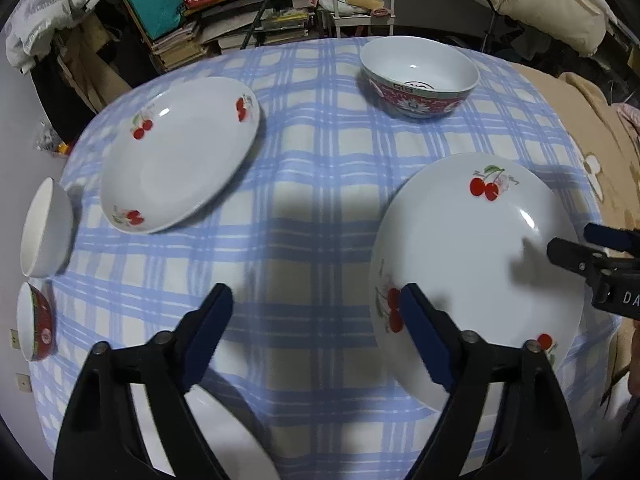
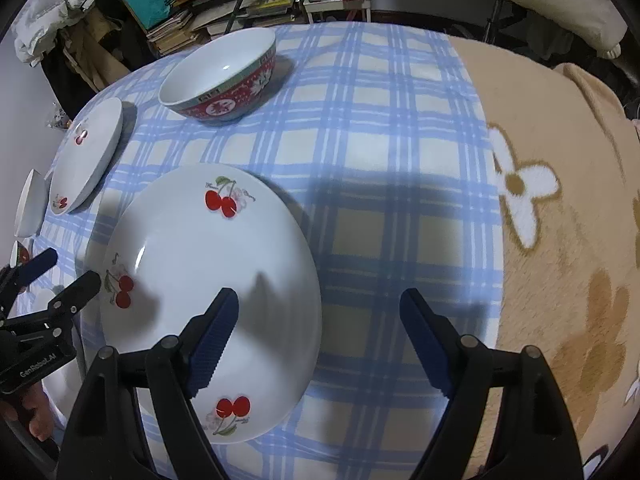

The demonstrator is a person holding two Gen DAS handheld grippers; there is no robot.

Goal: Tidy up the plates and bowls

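A white cherry-print plate (image 1: 480,248) (image 2: 192,264) lies on the blue checked cloth (image 1: 312,184) between both grippers. My left gripper (image 1: 316,300) (image 2: 66,270) is open, its right finger over the plate's left rim and nothing gripped. My right gripper (image 2: 318,300) (image 1: 580,240) is open too; the plate's right rim sits between its fingers, with no pad pressing on it. A second cherry plate (image 1: 180,156) (image 2: 88,156) lies at the far left. A red patterned bowl (image 1: 420,80) (image 2: 224,76) stands at the back.
A white bowl (image 1: 46,228) and a small red bowl (image 1: 36,322) sit at the cloth's left edge. Another white dish (image 1: 224,436) shows under my left gripper. A beige flowered blanket (image 2: 560,200) covers the right side. Cluttered shelves (image 1: 224,12) stand behind.
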